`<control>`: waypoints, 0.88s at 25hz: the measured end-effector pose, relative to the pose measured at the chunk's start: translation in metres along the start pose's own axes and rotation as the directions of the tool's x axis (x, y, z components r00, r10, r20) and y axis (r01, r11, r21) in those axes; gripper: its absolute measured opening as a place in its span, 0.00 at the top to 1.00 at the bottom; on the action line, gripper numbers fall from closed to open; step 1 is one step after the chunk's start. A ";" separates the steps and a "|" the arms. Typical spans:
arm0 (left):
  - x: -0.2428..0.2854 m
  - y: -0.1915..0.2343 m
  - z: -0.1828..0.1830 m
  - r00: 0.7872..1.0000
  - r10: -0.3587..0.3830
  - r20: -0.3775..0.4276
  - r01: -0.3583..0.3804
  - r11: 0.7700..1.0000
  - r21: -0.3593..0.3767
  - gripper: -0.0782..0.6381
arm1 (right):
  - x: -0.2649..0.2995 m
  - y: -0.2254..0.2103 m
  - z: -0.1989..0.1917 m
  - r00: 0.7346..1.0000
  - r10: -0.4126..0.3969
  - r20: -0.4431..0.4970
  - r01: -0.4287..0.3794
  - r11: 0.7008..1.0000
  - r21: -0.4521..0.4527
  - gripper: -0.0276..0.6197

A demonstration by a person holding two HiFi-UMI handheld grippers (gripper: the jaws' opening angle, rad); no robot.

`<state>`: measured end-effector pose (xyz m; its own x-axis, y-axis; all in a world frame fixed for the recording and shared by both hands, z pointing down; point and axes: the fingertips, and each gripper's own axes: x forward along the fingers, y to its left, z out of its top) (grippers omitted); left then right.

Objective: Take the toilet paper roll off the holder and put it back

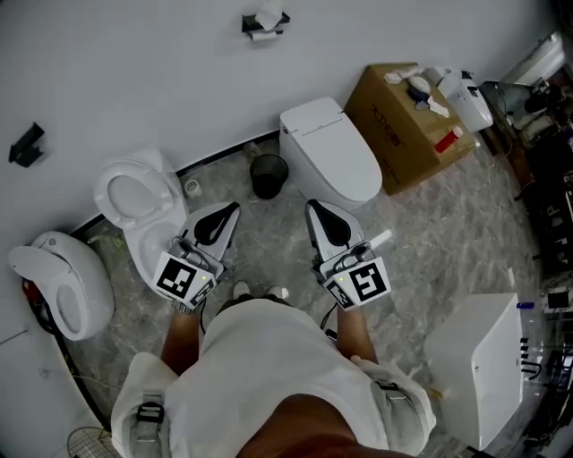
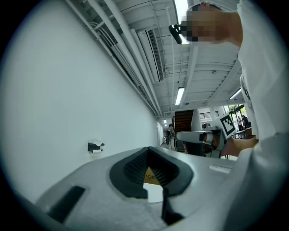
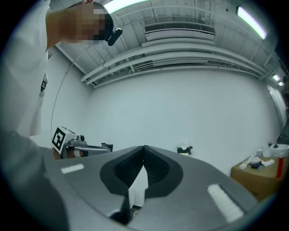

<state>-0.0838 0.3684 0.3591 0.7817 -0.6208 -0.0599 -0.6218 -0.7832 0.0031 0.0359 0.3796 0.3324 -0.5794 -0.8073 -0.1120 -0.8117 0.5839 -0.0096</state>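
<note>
The toilet paper roll (image 1: 267,17) sits on a black holder (image 1: 253,25) high on the white wall, far from both grippers. It shows small in the left gripper view, roll (image 2: 93,150) under holder (image 2: 95,146), and in the right gripper view, roll (image 3: 184,145) on holder (image 3: 184,149). My left gripper (image 1: 235,207) and right gripper (image 1: 310,205) are held side by side at waist height, pointing at the wall. The left gripper's (image 2: 148,148) jaw tips meet with nothing between them. The right gripper (image 3: 144,147) is shut and empty too.
A white closed toilet (image 1: 329,152), a black bin (image 1: 269,174) and a cardboard box (image 1: 407,116) with bottles stand ahead. An open-seat toilet (image 1: 134,201) and another toilet (image 1: 63,282) are at the left. A white cabinet (image 1: 479,358) is at the right.
</note>
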 end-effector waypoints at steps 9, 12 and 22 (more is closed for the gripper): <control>0.008 0.002 -0.002 1.000 -0.003 -0.006 0.003 1.000 -0.008 0.89 | 0.001 -0.016 0.000 0.999 -0.032 0.005 0.032 0.999 0.013 0.94; 0.013 0.005 -0.001 1.000 0.001 -0.004 -0.001 1.000 -0.008 0.89 | 0.003 -0.020 0.002 1.000 -0.030 0.007 0.030 1.000 0.007 0.94; 0.030 0.001 -0.007 1.000 -0.001 -0.013 0.001 1.000 -0.006 0.89 | 0.001 -0.038 -0.006 0.999 -0.033 0.001 0.033 0.999 0.013 0.94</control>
<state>-0.0605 0.3490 0.3647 0.7831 -0.6201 -0.0469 -0.6205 -0.7842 0.0086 0.0658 0.3557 0.3383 -0.5521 -0.8261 -0.1129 -0.8295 0.5579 -0.0258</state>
